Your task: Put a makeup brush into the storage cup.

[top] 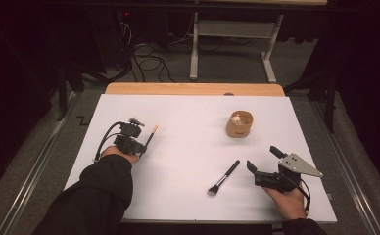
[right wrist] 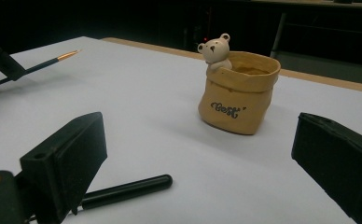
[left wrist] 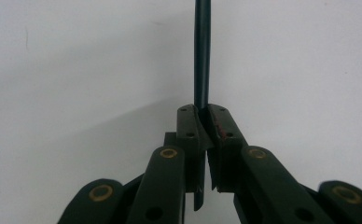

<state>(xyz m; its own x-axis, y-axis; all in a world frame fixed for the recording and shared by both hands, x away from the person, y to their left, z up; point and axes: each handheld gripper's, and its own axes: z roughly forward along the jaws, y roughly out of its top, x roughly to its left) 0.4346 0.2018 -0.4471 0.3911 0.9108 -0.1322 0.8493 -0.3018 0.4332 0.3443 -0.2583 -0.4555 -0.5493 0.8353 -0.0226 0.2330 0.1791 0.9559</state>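
My left gripper (top: 142, 145) at the table's left is shut on a thin dark brush (top: 150, 136) with a golden tip; its dark handle (left wrist: 202, 51) runs up from between the closed jaws (left wrist: 206, 122). That brush (right wrist: 34, 67) also shows at the far left of the right gripper view, held off the table. A black makeup brush (top: 224, 178) lies on the white table between the hands; its handle end (right wrist: 125, 189) is just left of my right gripper (right wrist: 195, 163). My right gripper (top: 264, 159) stands open and holds nothing. A tan sack-shaped holder (top: 240, 124) (right wrist: 237, 91) with a small bear figure stands beyond it.
The white table top (top: 188, 127) has a wooden strip along its far edge (top: 193, 88). Beyond the table are cables on the floor (top: 149, 63) and a white desk frame (top: 232, 44).
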